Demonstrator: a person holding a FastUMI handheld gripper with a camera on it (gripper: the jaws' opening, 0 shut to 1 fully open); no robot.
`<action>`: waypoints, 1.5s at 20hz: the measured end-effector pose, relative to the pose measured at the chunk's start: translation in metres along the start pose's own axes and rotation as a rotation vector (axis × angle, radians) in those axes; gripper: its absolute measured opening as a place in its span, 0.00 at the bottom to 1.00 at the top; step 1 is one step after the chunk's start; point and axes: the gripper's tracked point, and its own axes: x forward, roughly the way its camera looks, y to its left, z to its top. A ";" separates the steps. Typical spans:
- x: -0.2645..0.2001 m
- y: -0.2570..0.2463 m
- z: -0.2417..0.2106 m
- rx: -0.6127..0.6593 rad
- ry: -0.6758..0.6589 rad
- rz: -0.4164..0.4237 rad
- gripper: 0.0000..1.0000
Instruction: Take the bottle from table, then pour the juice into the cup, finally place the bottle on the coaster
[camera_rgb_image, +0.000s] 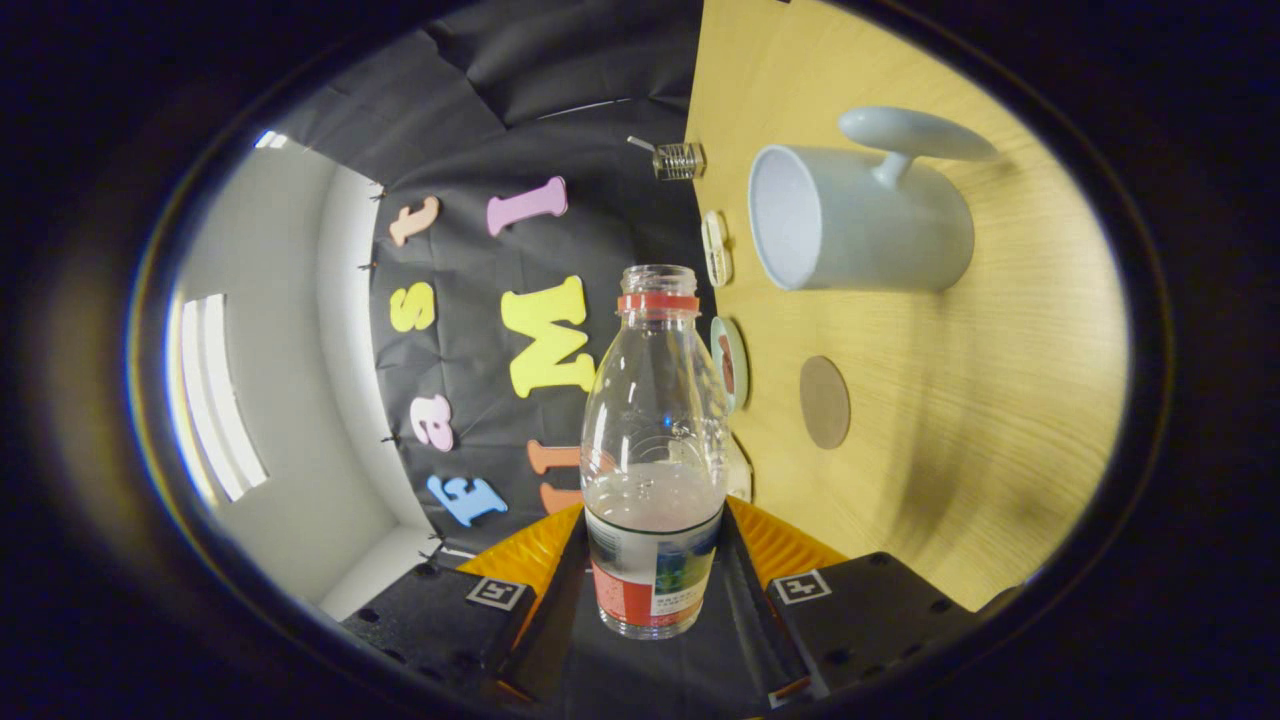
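Bottle (654, 450), uncapped, part full, clamped between both fingers of gripper (655, 560); cup (860, 215) and coaster (824, 402) beyond on table (980, 420).

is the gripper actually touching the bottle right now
Touching. In the gripper view the bottle sits between the gripper fingers, both pressed against its lower sides, and it is tipped toward the cup, clear of the table.

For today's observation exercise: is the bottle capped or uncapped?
Uncapped: the bottle, gripped between the claw fingers, shows an open neck above its red ring.
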 end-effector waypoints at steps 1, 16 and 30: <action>0.000 0.001 0.000 0.007 -0.001 0.000 0.74; 0.007 0.004 0.002 0.061 -0.010 -0.016 0.75; 0.010 0.016 -0.002 0.111 0.003 -0.006 0.74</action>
